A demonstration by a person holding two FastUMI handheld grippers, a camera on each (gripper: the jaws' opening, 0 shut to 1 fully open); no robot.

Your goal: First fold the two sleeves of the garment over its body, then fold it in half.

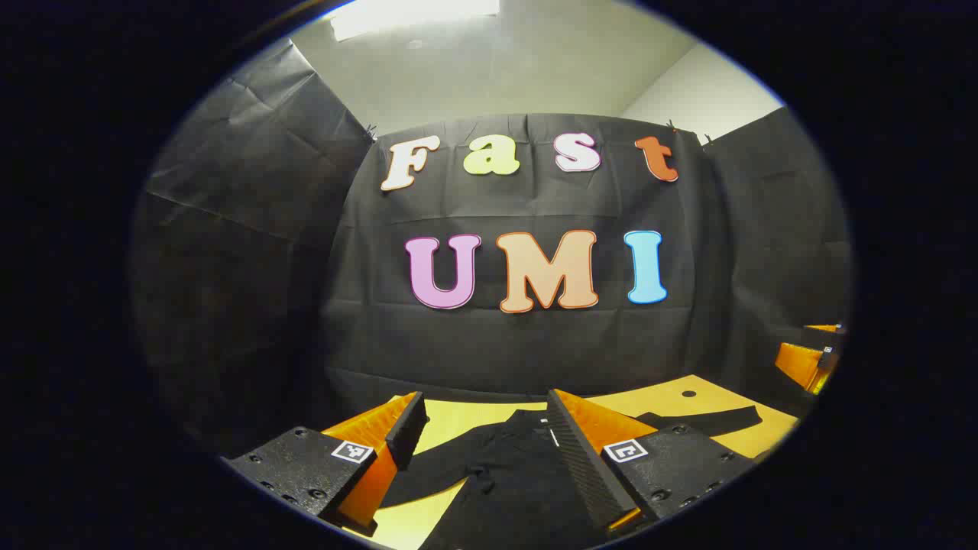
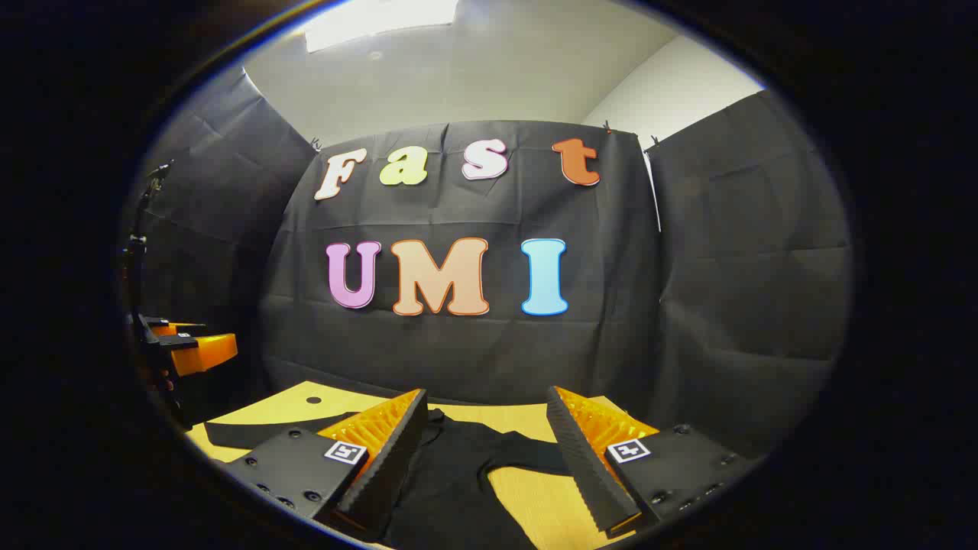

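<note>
A black long-sleeved garment [image 1: 504, 473] lies flat on the yellow table [image 1: 672, 401]. In the left gripper view one sleeve [image 1: 703, 420] stretches to the right and another runs down to the left. My left gripper [image 1: 485, 420] hovers open above the garment's body with nothing between its fingers. In the right gripper view the garment [image 2: 451, 481] lies below my right gripper [image 2: 487, 428], which is open and empty, and a sleeve [image 2: 527, 458] runs rightward under its right finger. Another sleeve [image 2: 260, 431] lies to the left.
The table [image 2: 290, 401] has a small dark hole [image 2: 313, 399] near its back. The other gripper [image 1: 802, 363] appears at the right edge of the left gripper view and at the left edge [image 2: 191, 347] of the right gripper view. Black cloth walls close in behind.
</note>
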